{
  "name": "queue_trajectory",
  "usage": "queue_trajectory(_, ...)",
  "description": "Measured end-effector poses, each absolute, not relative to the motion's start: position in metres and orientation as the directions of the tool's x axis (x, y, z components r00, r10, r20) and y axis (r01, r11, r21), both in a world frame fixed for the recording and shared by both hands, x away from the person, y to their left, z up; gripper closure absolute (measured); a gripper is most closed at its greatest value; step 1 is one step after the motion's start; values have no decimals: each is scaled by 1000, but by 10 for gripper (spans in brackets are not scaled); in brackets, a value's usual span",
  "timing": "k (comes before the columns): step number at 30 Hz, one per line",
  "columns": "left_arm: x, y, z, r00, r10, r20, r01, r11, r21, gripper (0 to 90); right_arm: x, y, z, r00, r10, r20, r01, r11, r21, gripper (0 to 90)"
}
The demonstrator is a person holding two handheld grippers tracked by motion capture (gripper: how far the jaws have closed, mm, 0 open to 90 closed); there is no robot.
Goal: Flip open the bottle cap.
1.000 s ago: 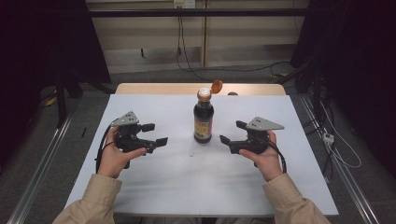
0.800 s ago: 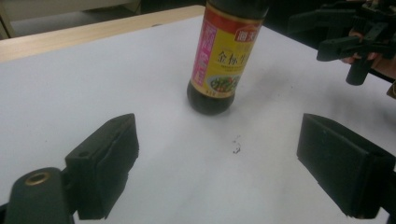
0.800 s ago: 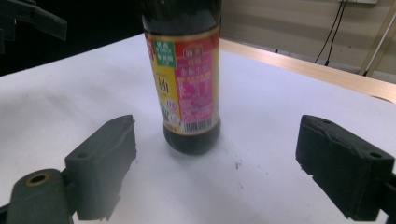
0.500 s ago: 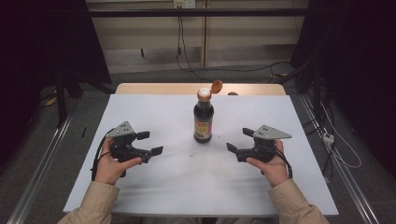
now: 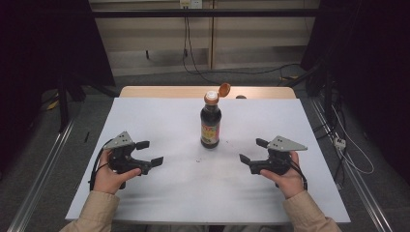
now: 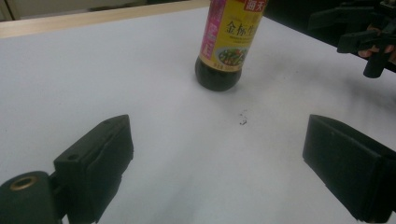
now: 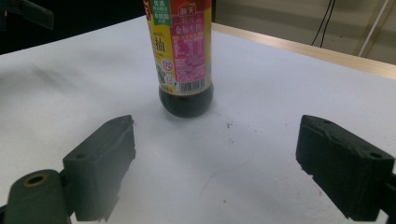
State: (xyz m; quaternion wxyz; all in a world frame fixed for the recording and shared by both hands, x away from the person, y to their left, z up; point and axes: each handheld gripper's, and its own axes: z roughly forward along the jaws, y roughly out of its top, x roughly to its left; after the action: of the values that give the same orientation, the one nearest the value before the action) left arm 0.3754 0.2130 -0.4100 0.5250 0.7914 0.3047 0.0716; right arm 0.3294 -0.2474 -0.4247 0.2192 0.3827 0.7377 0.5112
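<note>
A dark sauce bottle (image 5: 211, 123) with a yellow and pink label stands upright at the middle of the white table (image 5: 159, 116), its orange flip cap hanging open. My left gripper (image 5: 149, 153) rests low at the left, open and empty, its jaws aimed toward the bottle (image 6: 228, 42). At the right my right gripper (image 5: 253, 151) is open too, nothing between its pads, facing the bottle (image 7: 182, 56) from the other side. Both stay well apart from the bottle. The right gripper (image 6: 359, 32) appears far off in the left gripper view.
A few small dark specks (image 5: 198, 160) lie on the table in front of the bottle. A wooden strip (image 5: 164, 91) runs along the table's far edge. Cables (image 5: 348, 154) trail on the floor at the right, and metal rails (image 5: 43, 164) flank the table.
Both hands have drawn back toward the near edge and outward, away from the bottle, and sunk lower. The bottle has not moved.
</note>
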Motion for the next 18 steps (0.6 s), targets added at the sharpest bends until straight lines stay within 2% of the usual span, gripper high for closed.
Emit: queue_trajectory(18,366,224,-418,797,569,-204,404,-250,880,76,309,-266,-435,-583,809,78,364,175,915,116)
